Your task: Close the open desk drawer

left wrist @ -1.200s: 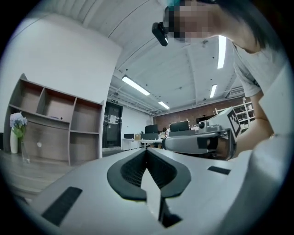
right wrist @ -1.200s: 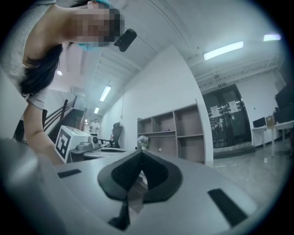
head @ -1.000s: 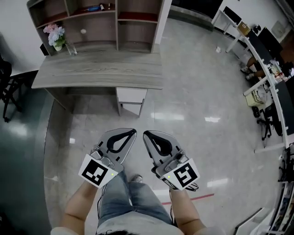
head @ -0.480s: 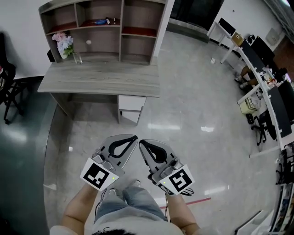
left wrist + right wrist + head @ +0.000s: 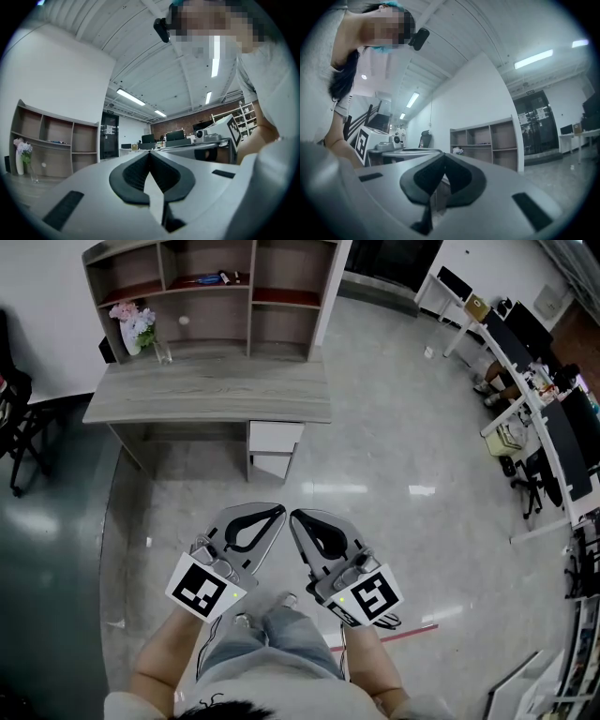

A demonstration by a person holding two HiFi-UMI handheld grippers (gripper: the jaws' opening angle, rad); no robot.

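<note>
A grey wood desk [image 5: 206, 390] stands ahead of me on the floor. Its white drawer [image 5: 276, 436] sticks out a little from under the desktop's front right. My left gripper [image 5: 279, 510] and right gripper [image 5: 294, 516] are held side by side well short of the desk, above my knees, tips nearly touching each other. Both are shut and hold nothing. In the left gripper view the jaws [image 5: 150, 152] meet at their tips. The right gripper [image 5: 444, 154] points toward the desk [image 5: 410, 152], also with its jaws together.
An open shelf unit [image 5: 216, 287] stands behind the desk, with a vase of flowers [image 5: 136, 324] on the desktop's far left. A dark chair [image 5: 14, 427] is at the left. Office desks [image 5: 534, 381] line the right side. A red floor line [image 5: 422, 632] runs by my right foot.
The head view has shifted slightly, so the desk sits a bit differently in frame. Both grippers stay shut, side by side, at about the same distance from the drawer.
</note>
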